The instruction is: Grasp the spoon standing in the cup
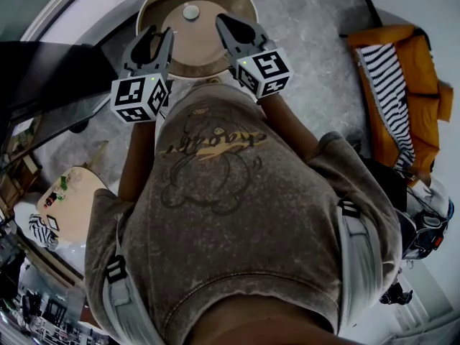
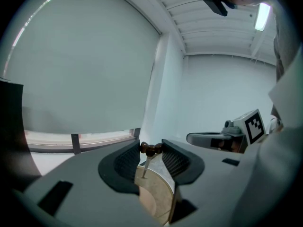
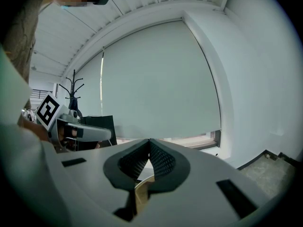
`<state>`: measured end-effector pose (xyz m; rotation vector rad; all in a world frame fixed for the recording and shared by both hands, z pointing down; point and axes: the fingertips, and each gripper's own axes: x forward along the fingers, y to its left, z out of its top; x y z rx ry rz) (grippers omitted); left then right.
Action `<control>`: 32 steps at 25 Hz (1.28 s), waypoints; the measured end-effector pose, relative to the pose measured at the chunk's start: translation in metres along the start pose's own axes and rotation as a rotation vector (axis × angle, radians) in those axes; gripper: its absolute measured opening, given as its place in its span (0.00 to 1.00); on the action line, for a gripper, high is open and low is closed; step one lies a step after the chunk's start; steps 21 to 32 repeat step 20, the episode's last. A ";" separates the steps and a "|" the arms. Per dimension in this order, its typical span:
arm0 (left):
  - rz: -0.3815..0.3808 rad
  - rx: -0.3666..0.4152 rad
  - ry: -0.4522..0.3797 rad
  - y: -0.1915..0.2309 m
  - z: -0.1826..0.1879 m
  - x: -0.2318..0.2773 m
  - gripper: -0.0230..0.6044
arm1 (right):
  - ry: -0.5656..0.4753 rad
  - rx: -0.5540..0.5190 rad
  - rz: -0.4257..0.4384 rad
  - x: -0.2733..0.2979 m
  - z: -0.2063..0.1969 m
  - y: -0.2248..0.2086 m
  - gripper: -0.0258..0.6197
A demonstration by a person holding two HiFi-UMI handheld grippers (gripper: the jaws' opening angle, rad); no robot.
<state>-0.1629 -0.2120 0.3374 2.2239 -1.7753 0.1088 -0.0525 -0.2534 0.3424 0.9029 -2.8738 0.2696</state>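
Pale-wood round table (image 1: 201,49), head view: a small grey cup (image 1: 190,11) stands at its centre. The spoon is too thin to pick out from above. The left gripper (image 1: 159,38) is held near the cup with its jaws parted. The right gripper (image 1: 224,24) is alongside, over the tabletop.

Left gripper view: a thin metal spoon with a dark brown beaded wooden knob (image 2: 150,149) stands between the ribbed pads (image 2: 126,162) of the left gripper (image 2: 151,143). The knob spans the gap and appears to touch both pads. Judged: clamped on the knob, grasp made. The spoon's bowl and the cup are hidden below the jaws.

Right gripper view: the right gripper (image 3: 149,142) is pinched closed, tips together, nothing between them. It looks idle.
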 end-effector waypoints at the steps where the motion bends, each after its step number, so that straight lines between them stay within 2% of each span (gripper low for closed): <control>1: 0.001 0.000 -0.001 0.000 0.000 -0.001 0.28 | 0.000 0.000 -0.001 0.000 0.000 0.000 0.07; 32: 0.013 -0.008 -0.006 0.005 -0.004 0.000 0.28 | -0.001 -0.004 0.009 0.006 0.000 0.002 0.07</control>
